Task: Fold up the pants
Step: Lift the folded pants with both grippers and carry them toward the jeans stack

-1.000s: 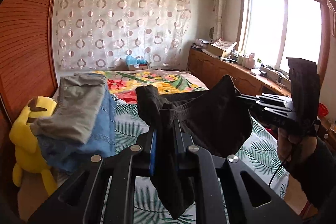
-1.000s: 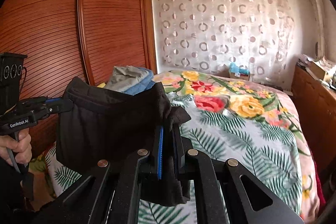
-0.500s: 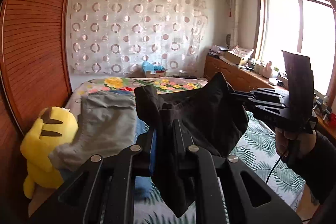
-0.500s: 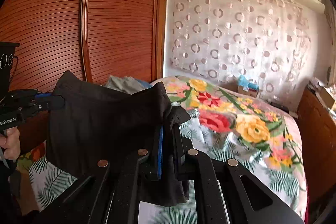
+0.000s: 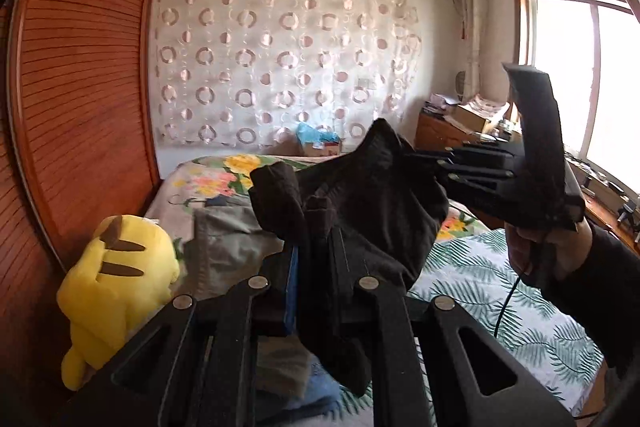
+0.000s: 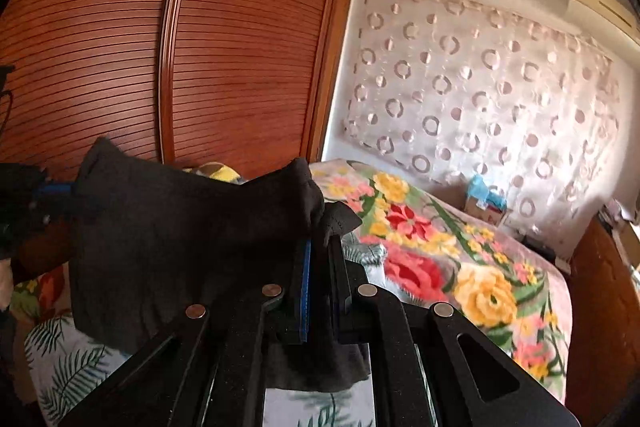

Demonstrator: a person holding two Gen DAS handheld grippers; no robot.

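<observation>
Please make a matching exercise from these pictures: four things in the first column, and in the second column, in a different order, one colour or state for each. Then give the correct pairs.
Things
1. black pants
2. plush toy
3. wardrobe door
4. bed cover

Colour or state
A. reddish-brown wood with horizontal slats
B. held up between the left gripper and the right gripper
C. printed with large flowers and green leaves
D. yellow, at the edge of the bed beside the wardrobe

Pairs: 1-B, 2-D, 3-A, 4-C
</observation>
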